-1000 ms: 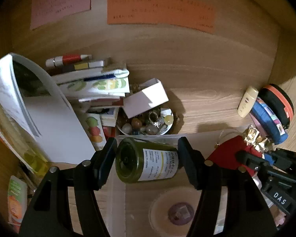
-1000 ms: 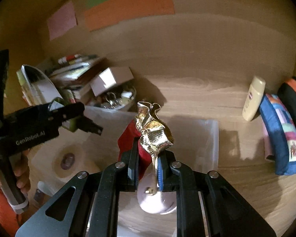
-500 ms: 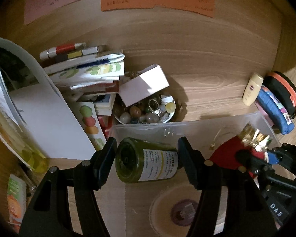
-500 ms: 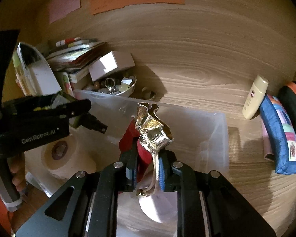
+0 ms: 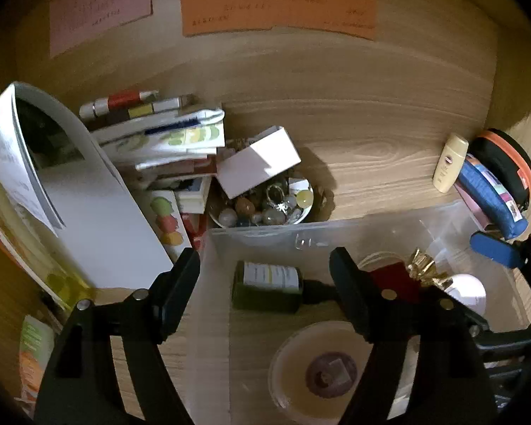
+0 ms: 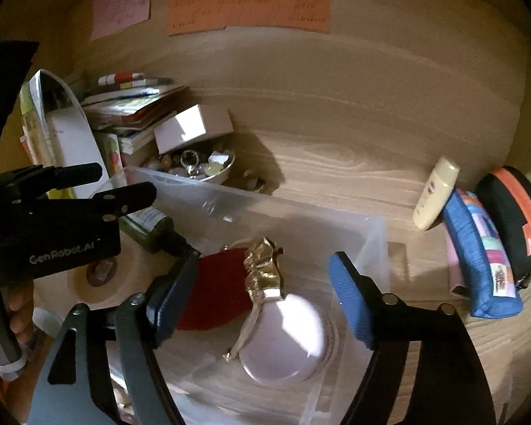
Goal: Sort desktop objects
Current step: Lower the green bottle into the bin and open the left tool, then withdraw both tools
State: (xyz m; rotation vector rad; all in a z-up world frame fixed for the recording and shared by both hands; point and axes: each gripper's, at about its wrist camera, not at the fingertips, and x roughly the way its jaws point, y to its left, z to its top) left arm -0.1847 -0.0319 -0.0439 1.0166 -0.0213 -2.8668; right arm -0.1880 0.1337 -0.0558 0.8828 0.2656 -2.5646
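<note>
left claw [image 5: 265,276] agape | right claw [image 6: 262,283] agape | green bottle [image 5: 265,285], red pouch [image 6: 217,288] lie in bin [image 5: 265,232] | bead bowl [image 5: 262,209] behind

A storage bin [image 5: 336,228] sits on a desk [image 5: 371,141]. Inside it lie a bottle [image 5: 265,285] on its side at the left, a tape roll [image 5: 301,361] in front, and a pouch [image 6: 216,287] to the right. Behind the bin stands a bowl [image 5: 265,212], with stacked books [image 5: 166,148] to its left

Both wrist cameras looked steeply down from close above the clear bin [image 5: 389,219], facing the wooden back wall; both shared the bin [image 6: 371,244] and bottle.
</note>
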